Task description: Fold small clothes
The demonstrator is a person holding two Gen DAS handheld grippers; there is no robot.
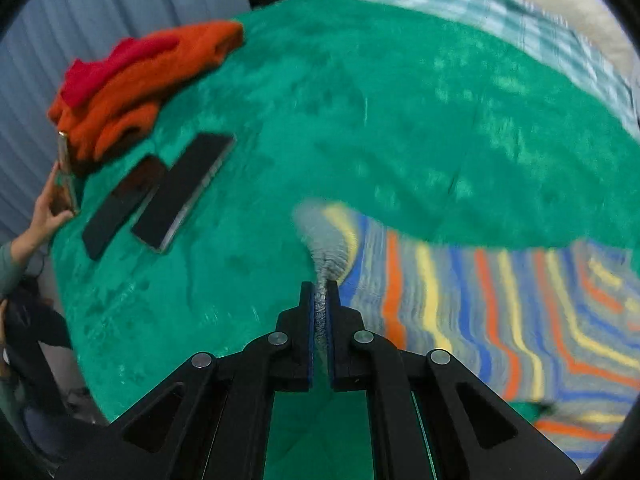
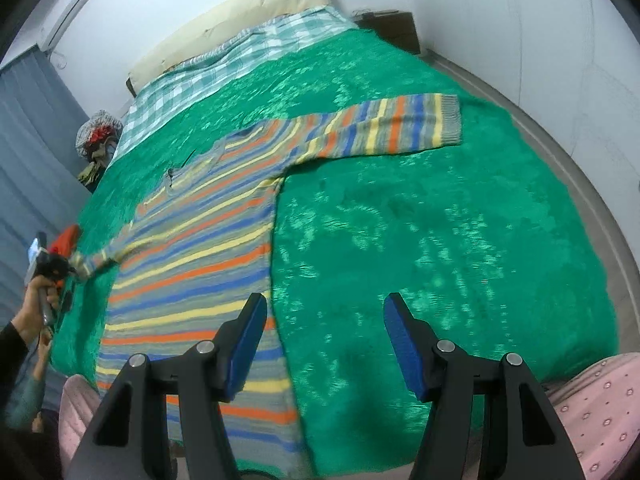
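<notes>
— Where was the striped sweater (image 2: 192,248)?
— Flat on the green blanket (image 2: 440,240). My left gripper (image 1: 320,292) pinched its grey cuff (image 1: 326,236); my right gripper (image 2: 326,320) hung spread, empty, above the hem.

Green plush blanket (image 2: 420,240) is covering the bed; checked sheet (image 2: 240,56) and cream pillow (image 2: 240,12) are lying at the head. Orange and red knitwear pile (image 1: 136,80) is sitting near the far edge, two dark flat slabs (image 1: 160,196) lying just beside it. Grey curtain (image 2: 28,140) is hanging alongside.
</notes>
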